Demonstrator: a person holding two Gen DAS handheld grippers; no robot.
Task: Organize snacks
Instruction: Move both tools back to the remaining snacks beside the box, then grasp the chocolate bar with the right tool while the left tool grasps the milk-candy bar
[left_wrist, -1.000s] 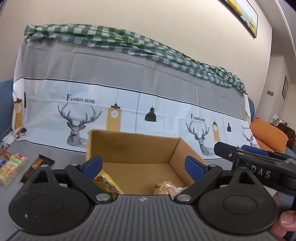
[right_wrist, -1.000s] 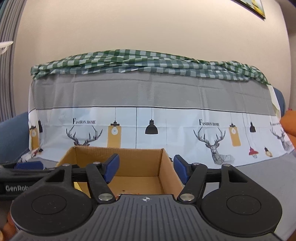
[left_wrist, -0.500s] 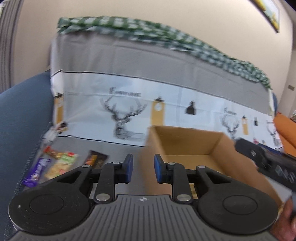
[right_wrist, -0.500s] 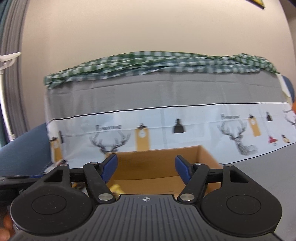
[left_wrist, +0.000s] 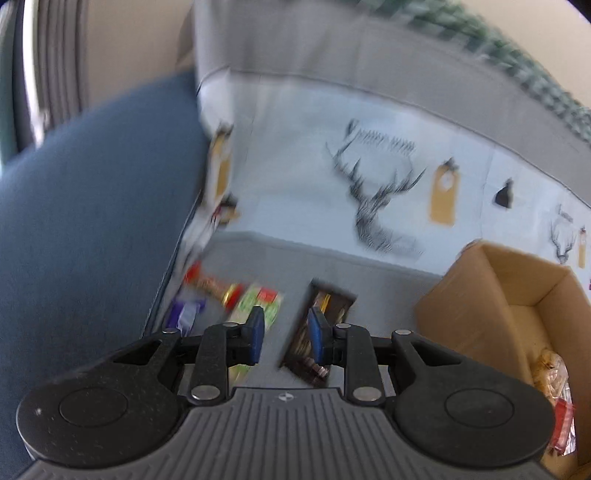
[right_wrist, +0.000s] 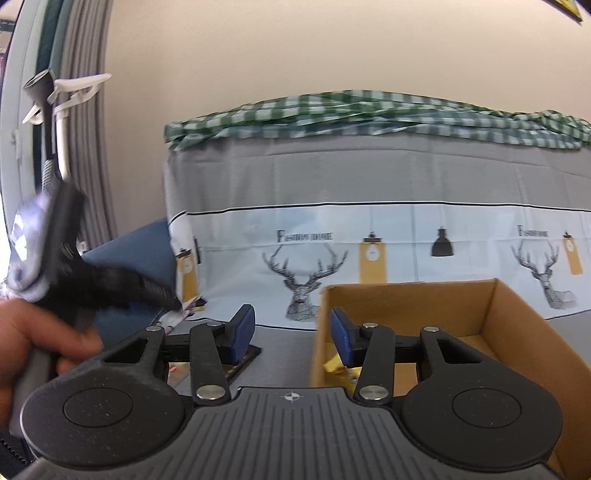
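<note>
Left tool (left_wrist: 284, 338) parted over blurred, possibly chocolate, wrapper (left_wrist: 319, 330), box (left_wrist: 491, 306) cropped

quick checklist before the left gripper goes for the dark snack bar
1. Left gripper empty: ok, nothing between its blue pads.
2. Opening wide enough for the dark snack bar: cannot tell, gap looks narrow.
3. Lined up: not ok, bar sits under the right finger, off centre.
4. Image sharp enough to aim: not ok, left view is motion-blurred.
5. Cardboard box open to receive: ok, snacks already inside.
6. Right gripper out of the way: ok, open and empty.
</note>
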